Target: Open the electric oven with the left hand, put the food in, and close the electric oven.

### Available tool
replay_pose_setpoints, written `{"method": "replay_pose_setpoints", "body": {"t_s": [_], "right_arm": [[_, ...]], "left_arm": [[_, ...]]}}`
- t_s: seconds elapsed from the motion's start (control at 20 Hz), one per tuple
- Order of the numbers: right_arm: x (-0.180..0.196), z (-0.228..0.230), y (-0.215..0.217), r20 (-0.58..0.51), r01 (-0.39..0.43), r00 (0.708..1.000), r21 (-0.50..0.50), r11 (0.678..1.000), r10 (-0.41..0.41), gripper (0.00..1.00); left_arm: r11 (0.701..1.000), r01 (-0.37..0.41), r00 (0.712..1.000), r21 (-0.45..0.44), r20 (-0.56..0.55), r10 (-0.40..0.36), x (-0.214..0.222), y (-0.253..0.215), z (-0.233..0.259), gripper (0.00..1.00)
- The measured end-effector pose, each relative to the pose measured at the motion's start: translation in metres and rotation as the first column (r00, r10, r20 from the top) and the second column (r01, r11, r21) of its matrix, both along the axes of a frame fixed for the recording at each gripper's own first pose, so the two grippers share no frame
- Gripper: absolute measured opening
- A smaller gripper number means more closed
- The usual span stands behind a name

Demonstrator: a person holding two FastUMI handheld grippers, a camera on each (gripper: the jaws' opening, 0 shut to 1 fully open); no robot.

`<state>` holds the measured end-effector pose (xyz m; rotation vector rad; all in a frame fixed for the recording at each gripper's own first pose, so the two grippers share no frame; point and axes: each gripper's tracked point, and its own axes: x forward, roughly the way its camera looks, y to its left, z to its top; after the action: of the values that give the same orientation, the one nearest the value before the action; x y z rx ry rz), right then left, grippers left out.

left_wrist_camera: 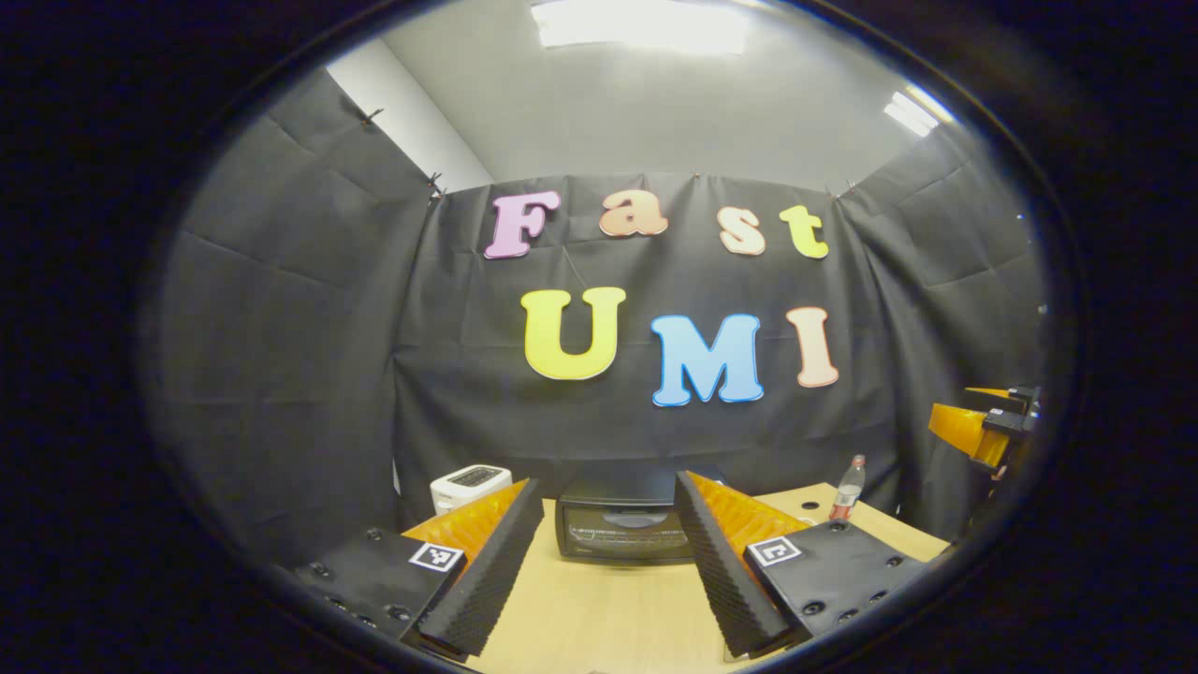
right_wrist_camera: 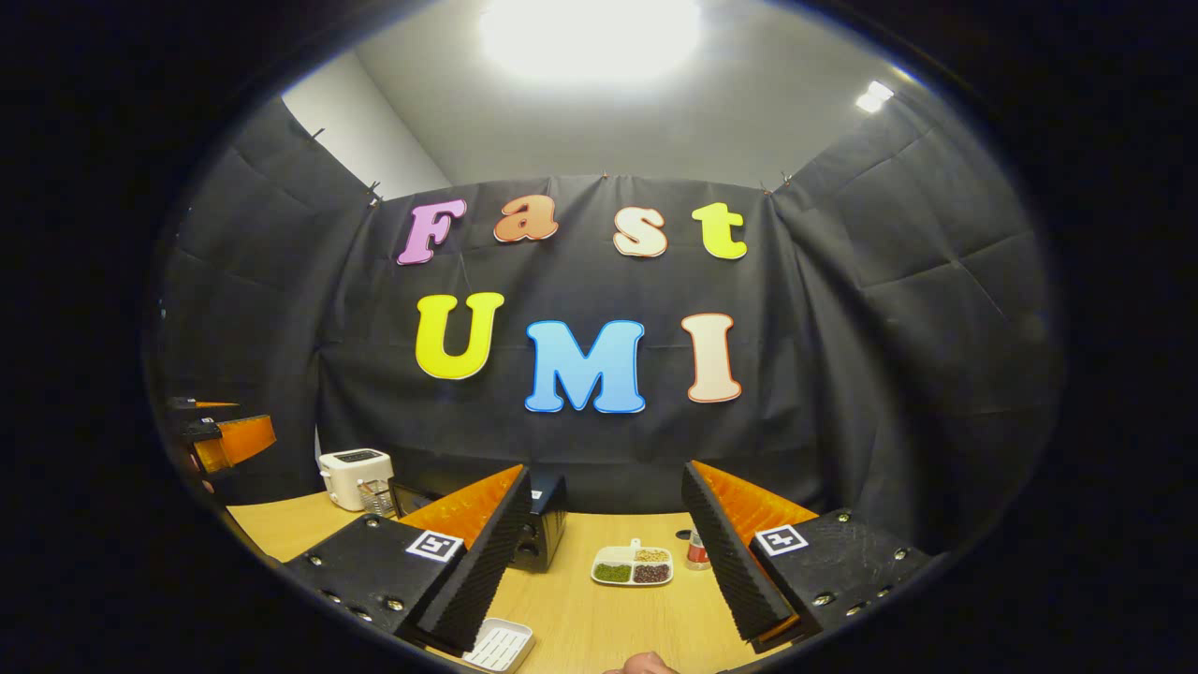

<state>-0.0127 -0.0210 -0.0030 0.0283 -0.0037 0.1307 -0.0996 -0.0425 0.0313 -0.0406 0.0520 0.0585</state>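
The black electric oven [left_wrist_camera: 618,532] stands on the wooden table [left_wrist_camera: 599,608] against the back wall, its glass door closed. My left gripper [left_wrist_camera: 608,482] is held above the table in front of it, open and holding nothing. In the right gripper view the oven [right_wrist_camera: 545,526] shows partly behind my left-hand finger. My right gripper [right_wrist_camera: 606,471] is open and holds nothing, raised over the table. A white divided dish [right_wrist_camera: 634,566] of green and dark foods lies between its fingers, farther off. A small white ridged tray [right_wrist_camera: 501,644] sits near the front edge.
A white toaster [left_wrist_camera: 468,485] stands left of the oven. A plastic bottle [left_wrist_camera: 849,489] stands to the oven's right. A small red-banded jar [right_wrist_camera: 695,550] sits beside the dish. The other gripper shows at the edge of each view [left_wrist_camera: 987,426] [right_wrist_camera: 220,435]. A pale rounded thing [right_wrist_camera: 641,663] peeks in at the bottom.
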Motion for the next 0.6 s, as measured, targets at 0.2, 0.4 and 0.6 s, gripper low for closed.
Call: {"method": "replay_pose_setpoints", "body": {"t_s": [0.2, 0.4, 0.6], "right_arm": [[-0.002, 0.003, 0.019, 0.003, -0.010, 1.000, 0.025, 1.000, 0.010, 0.98], [-0.004, 0.002, 0.037, -0.006, -0.036, 0.999, 0.028, 0.999, 0.036, 0.98], [-0.003, 0.005, 0.048, -0.007, -0.052, 0.999, 0.020, 0.998, 0.052, 0.98]], "left_arm": [[1.000, -0.026, 1.000, 0.015, 0.000, 0.026, -0.018, 0.025, 0.005, 0.99], [0.999, -0.040, 0.999, -0.007, -0.018, 0.039, -0.027, 0.039, -0.002, 0.99], [0.999, -0.046, 0.999, 0.005, -0.008, 0.046, -0.033, 0.046, 0.013, 0.99]]}}
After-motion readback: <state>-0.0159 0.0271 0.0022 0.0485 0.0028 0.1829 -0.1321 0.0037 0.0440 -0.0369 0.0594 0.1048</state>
